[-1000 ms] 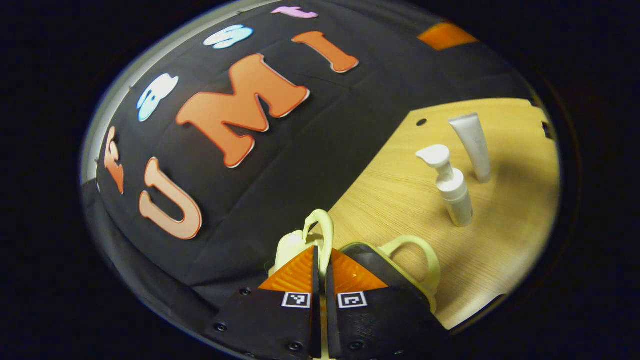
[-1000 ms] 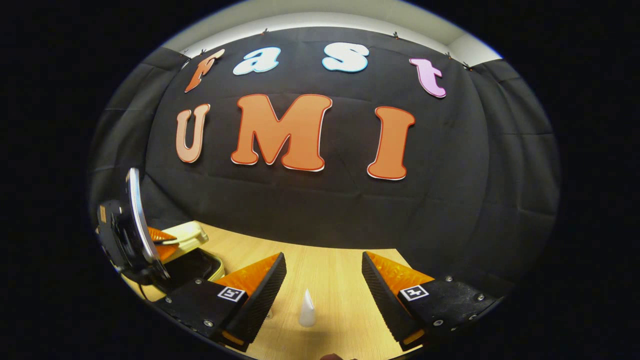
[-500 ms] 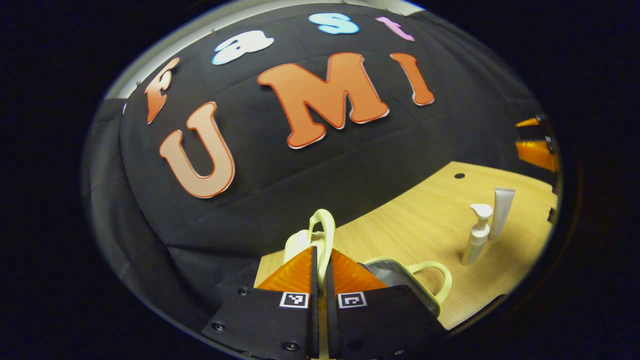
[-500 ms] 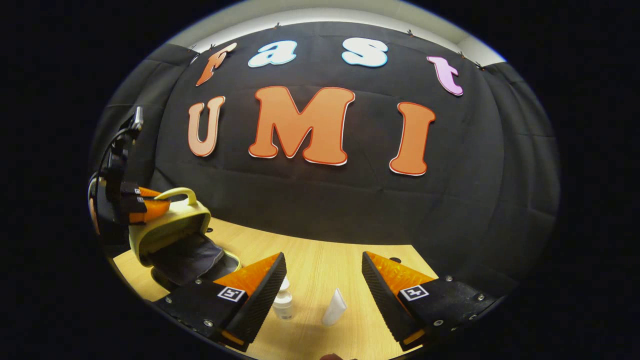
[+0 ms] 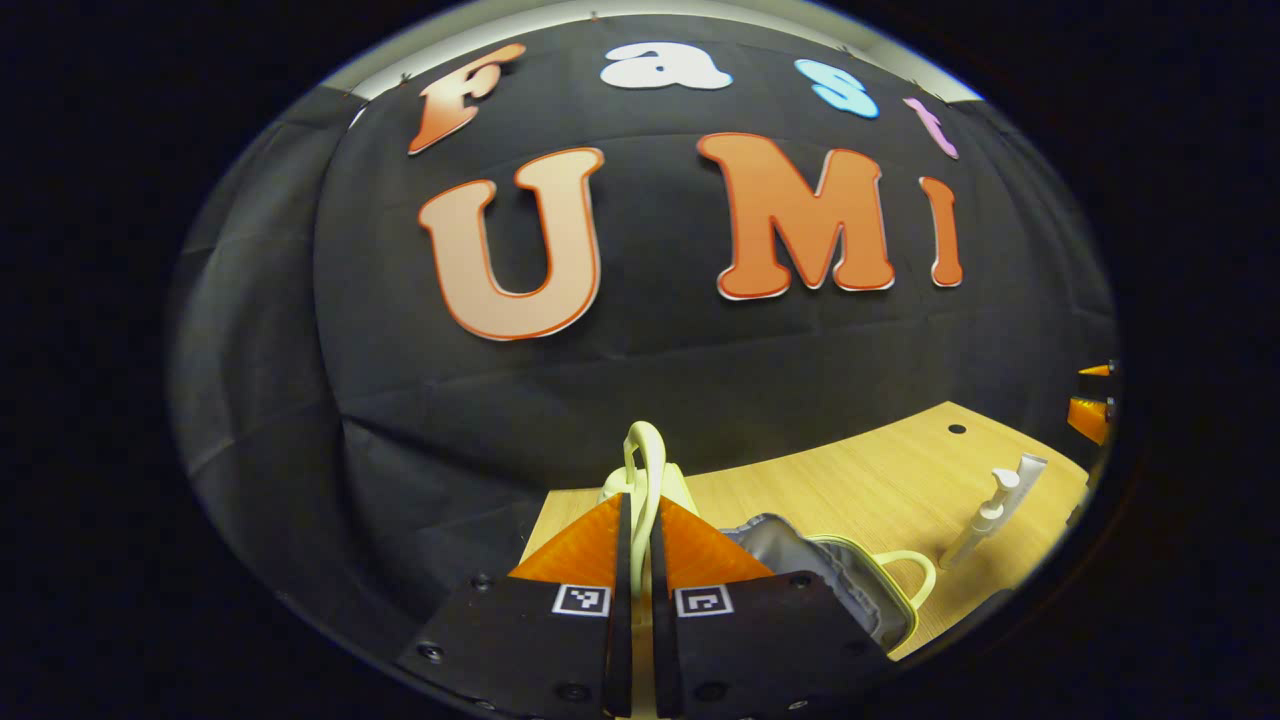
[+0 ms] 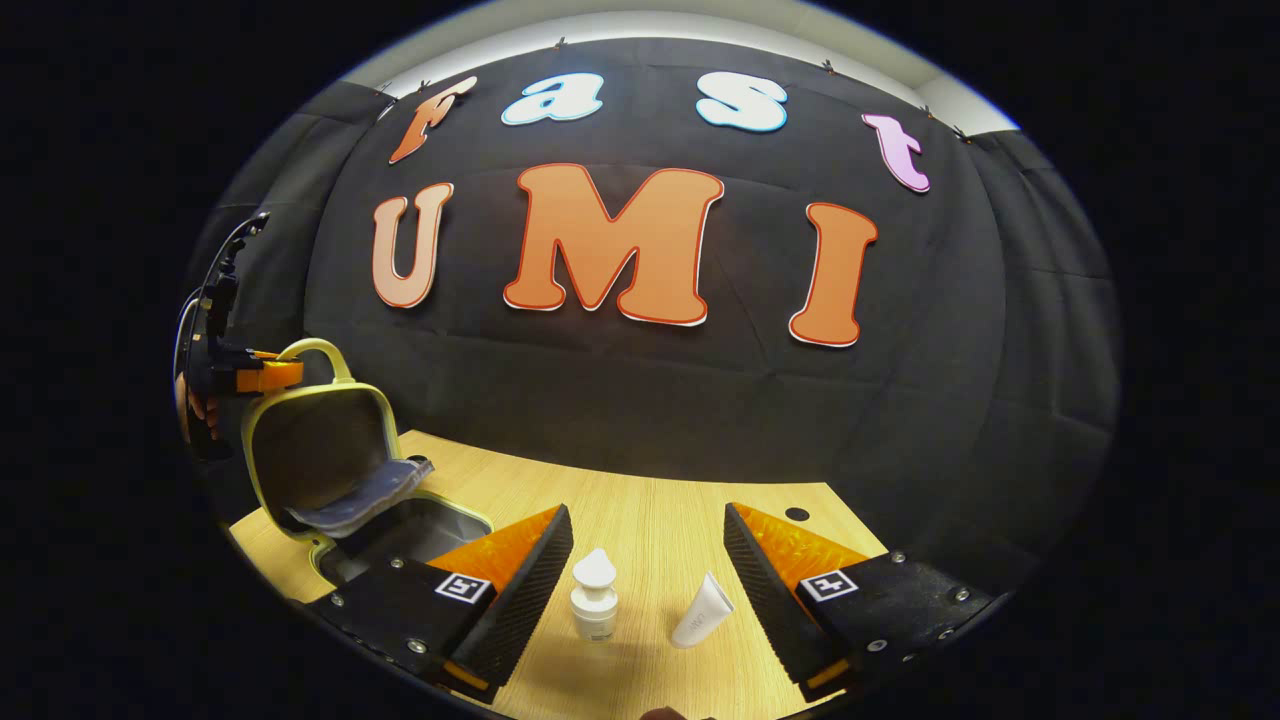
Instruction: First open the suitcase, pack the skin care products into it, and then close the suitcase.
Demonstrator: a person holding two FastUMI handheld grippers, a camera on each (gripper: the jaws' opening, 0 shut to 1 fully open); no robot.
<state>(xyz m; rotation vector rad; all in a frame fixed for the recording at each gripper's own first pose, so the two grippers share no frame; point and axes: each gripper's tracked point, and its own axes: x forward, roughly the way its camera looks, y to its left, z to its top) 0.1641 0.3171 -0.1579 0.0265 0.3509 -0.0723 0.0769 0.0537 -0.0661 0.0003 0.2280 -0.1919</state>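
Observation:
A small pale-yellow suitcase (image 6: pixel 318 455) stands open at the table's left, its lid raised nearly upright over the dark-lined base (image 6: pixel 415 530). My left gripper (image 5: pixel 635 505) is shut on the lid's handle (image 5: pixel 645 460); the right gripper view shows that gripper (image 6: pixel 262 375) at the lid's top. The base and its second handle (image 5: pixel 905 570) lie to the right of it. A white pump bottle (image 6: pixel 594 596) and a white tube (image 6: pixel 703 611) stand on the table between the fingers of my open right gripper (image 6: pixel 648 575). Farther off, bottle (image 5: pixel 985 517) and tube (image 5: pixel 1026 470) stand side by side.
The wooden table (image 6: pixel 640 520) runs up to the black cloth wall behind. A small round hole (image 6: pixel 797 514) sits in the tabletop near the back right. A hand (image 6: pixel 190 410) holds the left gripper at the far left.
The left gripper has swung the suitcase lid up from partly raised to nearly upright. The right gripper has tipped down a little, bringing the bottle and tube fully between its fingers.

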